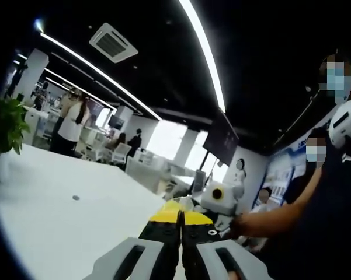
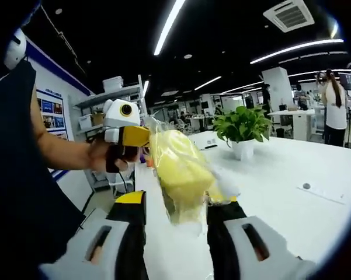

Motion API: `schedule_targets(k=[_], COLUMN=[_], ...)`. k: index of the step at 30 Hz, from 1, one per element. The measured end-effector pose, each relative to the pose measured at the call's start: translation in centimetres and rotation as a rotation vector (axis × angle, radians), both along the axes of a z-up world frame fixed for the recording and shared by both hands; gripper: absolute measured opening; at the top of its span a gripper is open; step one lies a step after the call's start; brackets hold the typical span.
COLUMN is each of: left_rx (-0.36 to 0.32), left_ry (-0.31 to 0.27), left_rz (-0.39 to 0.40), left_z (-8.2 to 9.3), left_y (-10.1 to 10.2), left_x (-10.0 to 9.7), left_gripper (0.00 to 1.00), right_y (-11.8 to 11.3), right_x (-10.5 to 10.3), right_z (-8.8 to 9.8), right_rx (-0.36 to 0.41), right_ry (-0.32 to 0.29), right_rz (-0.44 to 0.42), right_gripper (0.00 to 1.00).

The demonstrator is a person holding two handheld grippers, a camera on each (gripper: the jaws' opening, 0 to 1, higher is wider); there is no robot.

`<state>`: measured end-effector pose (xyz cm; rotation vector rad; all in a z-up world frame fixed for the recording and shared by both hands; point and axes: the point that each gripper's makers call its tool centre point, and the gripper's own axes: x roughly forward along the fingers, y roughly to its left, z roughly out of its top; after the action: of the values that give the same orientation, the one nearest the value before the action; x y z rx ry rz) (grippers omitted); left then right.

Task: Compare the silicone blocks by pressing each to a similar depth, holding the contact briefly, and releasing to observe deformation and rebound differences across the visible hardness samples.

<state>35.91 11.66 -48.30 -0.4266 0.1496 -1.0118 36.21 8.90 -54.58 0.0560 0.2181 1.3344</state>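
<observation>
In right gripper view, fingers (image 2: 222, 224) clamp yellow bagged block (image 2: 184, 172).

Open-plan office: strip lights (image 1: 205, 52) overhead; desks (image 2: 295, 119) and shelving (image 2: 108, 96) beyond the fingers; white counter (image 2: 315, 163) with potted plant (image 2: 242, 131).

Both views skim low over the shared white table (image 1: 58, 227), facing opposite ways

I see a yellow, spongy-looking block (image 2: 184, 169) in clear, crinkled glossy plastic wrap. My right gripper (image 2: 175, 204) looks like matt black and grey plastic. The white table (image 2: 292, 192) is smooth and faintly shiny.
</observation>
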Motion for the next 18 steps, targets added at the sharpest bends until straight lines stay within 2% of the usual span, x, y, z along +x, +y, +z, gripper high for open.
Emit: schedule_targets(k=[5,7,9,15,17,18], left_rx=[-0.005,-0.002,0.003,-0.025,-0.024,-0.013], left_ry=[-0.003,-0.004,-0.006,0.008,0.005,0.009], left_rz=[0.009,0.016,0.022,0.033,0.037,0.041], left_z=[0.2,0.2,0.2,0.6,0.7,0.6], left_y=[0.5,0.6,0.6,0.8,0.9,1.0], left_x=[0.0,0.1,0.1,0.2,0.4,0.5], left_gripper=[0.00,0.00,0.00,0.00,0.00,0.00], right_y=[-0.6,-1.0,-1.6,-4.0,-5.1,-5.9], right_x=[1.0,1.8,2.9,3.7,4.1,4.4], right_z=[0.1,0.2,0.9,1.7,1.6,1.5], right_rx=[-0.008,-0.010,0.011,0.024,0.003,-0.018], right_ry=[-0.022,-0.034,-0.084,-0.080,-0.080,-0.098], right_rz=[-0.055,-0.097,-0.149,-0.211,-0.244,-0.269], right_gripper=[0.73,0.86,0.97,0.96,0.96,0.96])
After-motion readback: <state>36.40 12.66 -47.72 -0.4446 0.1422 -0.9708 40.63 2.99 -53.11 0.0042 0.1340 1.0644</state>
